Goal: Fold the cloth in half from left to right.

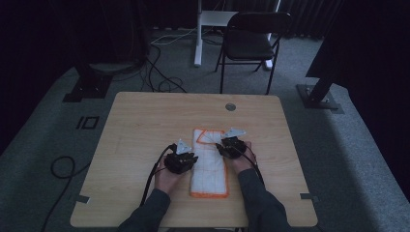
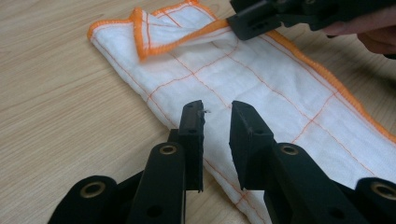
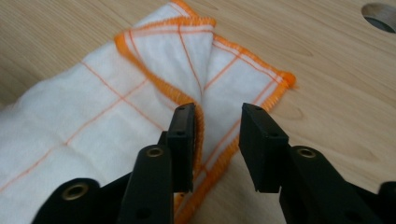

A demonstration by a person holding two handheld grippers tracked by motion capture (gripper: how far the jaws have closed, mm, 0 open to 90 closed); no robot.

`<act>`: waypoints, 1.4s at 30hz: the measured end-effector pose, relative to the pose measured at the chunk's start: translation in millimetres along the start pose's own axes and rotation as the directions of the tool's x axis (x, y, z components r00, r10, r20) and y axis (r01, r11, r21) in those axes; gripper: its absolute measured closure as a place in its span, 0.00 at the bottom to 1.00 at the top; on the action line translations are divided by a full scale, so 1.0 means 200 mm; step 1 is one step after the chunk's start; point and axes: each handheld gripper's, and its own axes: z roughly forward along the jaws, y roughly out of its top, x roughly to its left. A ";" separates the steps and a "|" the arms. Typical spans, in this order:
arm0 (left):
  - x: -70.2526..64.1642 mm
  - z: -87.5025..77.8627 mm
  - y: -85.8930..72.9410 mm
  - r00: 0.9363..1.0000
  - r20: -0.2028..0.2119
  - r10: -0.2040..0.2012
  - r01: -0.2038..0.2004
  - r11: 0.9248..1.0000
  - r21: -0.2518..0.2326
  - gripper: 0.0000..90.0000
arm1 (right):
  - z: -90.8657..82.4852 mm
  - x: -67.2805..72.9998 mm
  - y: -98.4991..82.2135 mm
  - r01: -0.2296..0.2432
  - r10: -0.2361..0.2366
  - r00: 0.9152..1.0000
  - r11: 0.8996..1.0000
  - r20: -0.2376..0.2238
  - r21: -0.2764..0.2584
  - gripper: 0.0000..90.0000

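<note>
The wooden surface (image 1: 145,125) sits in a dim room, its near edge cut off at the bottom of the high view. A black folding chair (image 1: 251,38) stands beyond the far edge, with cables on the floor to the far left. A white cloth with orange hem (image 1: 209,162) lies folded lengthwise at the surface's middle, its far corner turned over. A round hole (image 1: 230,107) lies farther off. The left tool (image 2: 217,123) hovers spread over the cloth's left edge, gripping nothing. The right tool (image 3: 217,128) is spread around the cloth's far-right hem, one jaw touching the folded edge.
</note>
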 end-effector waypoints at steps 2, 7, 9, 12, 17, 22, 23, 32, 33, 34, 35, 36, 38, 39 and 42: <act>0.00 0.00 0.00 1.000 0.000 0.001 -0.001 1.000 0.000 0.84 | 0.01 0.01 0.02 0.010 -0.010 1.000 1.000 -0.004 -0.003 0.69; 0.00 -0.01 0.00 1.000 -0.002 0.001 -0.001 1.000 -0.002 0.84 | 0.05 0.04 0.06 0.034 -0.034 0.998 0.999 -0.045 0.003 0.65; 0.00 -0.01 0.00 1.000 -0.002 0.000 0.000 1.000 -0.003 0.84 | 0.07 0.06 0.07 0.054 -0.054 0.997 0.998 -0.055 0.008 0.64; 0.01 -0.01 -0.01 1.000 -0.006 -0.004 0.004 1.000 -0.003 0.84 | 0.07 0.09 0.07 0.075 -0.075 0.995 0.997 -0.065 0.000 0.63; 0.02 -0.02 -0.01 1.000 -0.008 -0.005 0.005 1.000 -0.005 0.84 | 0.06 0.11 0.10 0.084 -0.087 0.993 0.996 -0.083 -0.038 0.61; 0.01 -0.01 -0.01 1.000 -0.006 -0.006 0.006 1.000 -0.005 0.84 | 0.10 0.15 0.12 0.098 -0.100 0.992 0.995 -0.081 -0.028 0.65; 0.01 -0.01 -0.01 1.000 -0.005 -0.005 0.005 1.000 -0.004 0.84 | 0.11 0.15 0.11 0.100 -0.101 0.992 0.995 -0.079 -0.017 0.65; 0.02 -0.02 -0.02 1.000 -0.011 -0.009 0.009 1.000 -0.004 0.84 | 0.13 0.12 0.15 0.103 -0.103 0.995 0.995 -0.007 -0.001 0.96; 0.03 -0.02 -0.02 1.000 -0.012 -0.011 0.011 1.000 -0.005 0.84 | 0.12 0.10 0.15 0.099 -0.099 0.995 0.995 -0.002 -0.005 0.96; 0.03 -0.02 -0.02 1.000 -0.013 -0.011 0.011 1.000 -0.005 0.84 | 0.12 0.08 0.15 0.083 -0.083 0.997 0.996 0.004 -0.008 0.96; 0.03 -0.02 -0.02 1.000 -0.012 -0.012 0.012 1.000 -0.006 0.84 | 0.11 0.06 0.15 0.071 -0.071 0.997 0.997 0.007 -0.007 0.95; 0.03 -0.02 -0.02 1.000 -0.013 -0.011 0.011 1.000 -0.004 0.84 | 0.11 0.03 0.15 0.050 -0.050 0.999 0.999 0.008 -0.008 0.94; 0.03 -0.02 -0.02 1.000 -0.012 -0.010 0.010 1.000 -0.003 0.84 | 0.11 -0.02 0.15 0.020 -0.020 1.000 1.000 0.021 -0.002 0.88; 0.03 -0.02 -0.02 1.000 -0.012 -0.009 0.009 1.000 -0.002 0.84 | 0.10 -0.04 0.14 0.009 -0.009 0.999 1.000 0.031 0.000 0.86; 0.03 -0.02 -0.02 1.000 -0.012 -0.013 0.013 1.000 -0.003 0.84 | 0.09 -0.10 0.13 -0.016 0.015 0.997 1.000 0.075 0.010 0.78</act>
